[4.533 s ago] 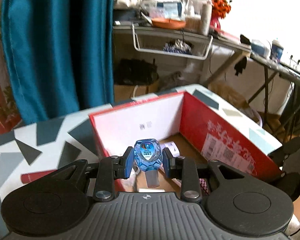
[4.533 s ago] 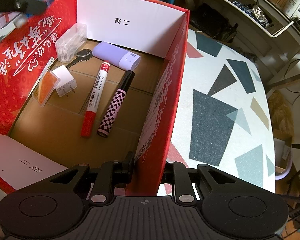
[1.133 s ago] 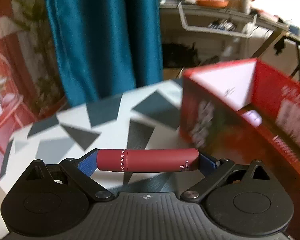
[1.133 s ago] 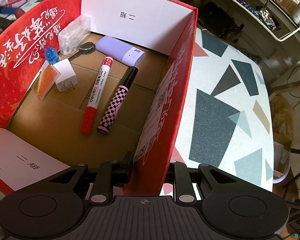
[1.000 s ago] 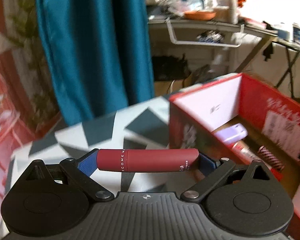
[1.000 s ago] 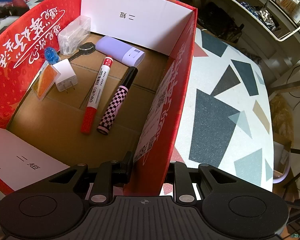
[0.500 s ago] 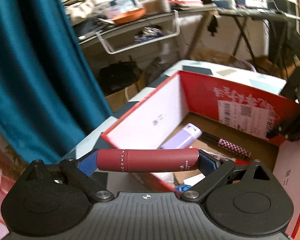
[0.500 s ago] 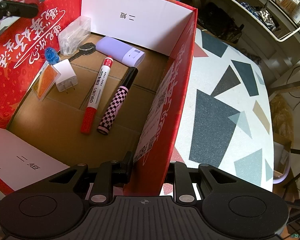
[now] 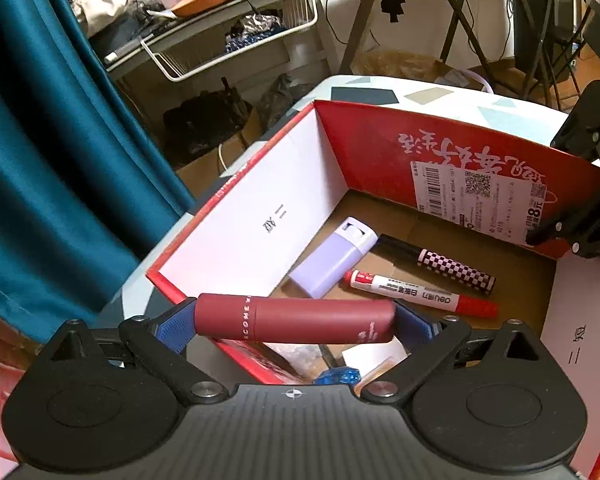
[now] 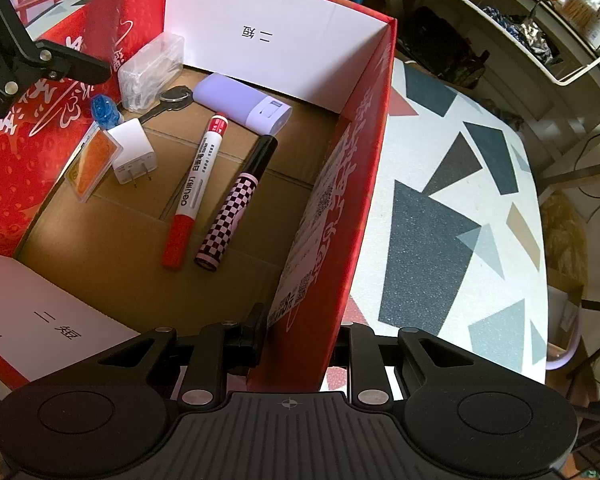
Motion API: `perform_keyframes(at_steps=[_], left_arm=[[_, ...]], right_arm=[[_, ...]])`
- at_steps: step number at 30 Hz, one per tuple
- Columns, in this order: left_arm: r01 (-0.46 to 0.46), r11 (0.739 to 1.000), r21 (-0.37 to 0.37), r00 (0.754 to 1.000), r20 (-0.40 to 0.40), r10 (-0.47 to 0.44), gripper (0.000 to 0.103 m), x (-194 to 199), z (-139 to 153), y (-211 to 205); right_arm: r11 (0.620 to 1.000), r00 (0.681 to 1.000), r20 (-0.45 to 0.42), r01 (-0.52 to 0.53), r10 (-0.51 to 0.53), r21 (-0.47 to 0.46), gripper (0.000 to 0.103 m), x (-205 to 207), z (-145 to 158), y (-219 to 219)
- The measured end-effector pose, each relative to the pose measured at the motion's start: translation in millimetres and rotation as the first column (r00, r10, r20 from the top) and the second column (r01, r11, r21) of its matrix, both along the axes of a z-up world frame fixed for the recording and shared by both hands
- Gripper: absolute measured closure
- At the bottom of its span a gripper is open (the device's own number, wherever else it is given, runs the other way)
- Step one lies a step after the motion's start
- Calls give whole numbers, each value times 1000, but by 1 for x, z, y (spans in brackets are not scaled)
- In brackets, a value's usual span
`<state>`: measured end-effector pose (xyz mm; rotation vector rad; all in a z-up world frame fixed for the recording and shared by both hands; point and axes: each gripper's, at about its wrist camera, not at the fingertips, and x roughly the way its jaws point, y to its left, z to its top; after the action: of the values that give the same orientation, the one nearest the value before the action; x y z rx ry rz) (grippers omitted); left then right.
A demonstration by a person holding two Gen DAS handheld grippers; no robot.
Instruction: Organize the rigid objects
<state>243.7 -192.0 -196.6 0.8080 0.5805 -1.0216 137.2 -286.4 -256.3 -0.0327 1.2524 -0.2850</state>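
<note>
While my left tongs [image 9: 294, 320] hover over the near corner of the red box [image 9: 452, 148], they're clamped end to end on a maroon tube [image 9: 294, 318], held crosswise above the box wall. My right tongs [image 10: 300, 342] are pinched shut on the opposite box wall, one finger inside, one outside. Down on the cardboard floor: a lilac power bank [image 10: 242, 104], a red marker [image 10: 196, 192] and a checkered pen [image 10: 236, 204] lying side by side, a white charger [image 10: 134, 156], an orange card case [image 10: 94, 164], a blue gem-like piece [image 10: 104, 110], a clear case [image 10: 150, 66] and a key [image 10: 168, 100]. The box sits on the patterned table [image 10: 440, 208].
</note>
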Motion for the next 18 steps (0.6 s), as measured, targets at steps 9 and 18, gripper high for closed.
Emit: perform_keyframes(at_steps=[9, 18], left_arm=[[-33, 999, -12, 999, -1, 33, 0, 0, 8, 0], [-123, 989, -77, 992, 33, 126, 0, -7, 34, 24]], right_arm=[[1000, 1000, 3, 3, -3, 4, 82, 0, 0, 0], [1000, 1000, 6, 3, -3, 7, 82, -1, 0, -1]])
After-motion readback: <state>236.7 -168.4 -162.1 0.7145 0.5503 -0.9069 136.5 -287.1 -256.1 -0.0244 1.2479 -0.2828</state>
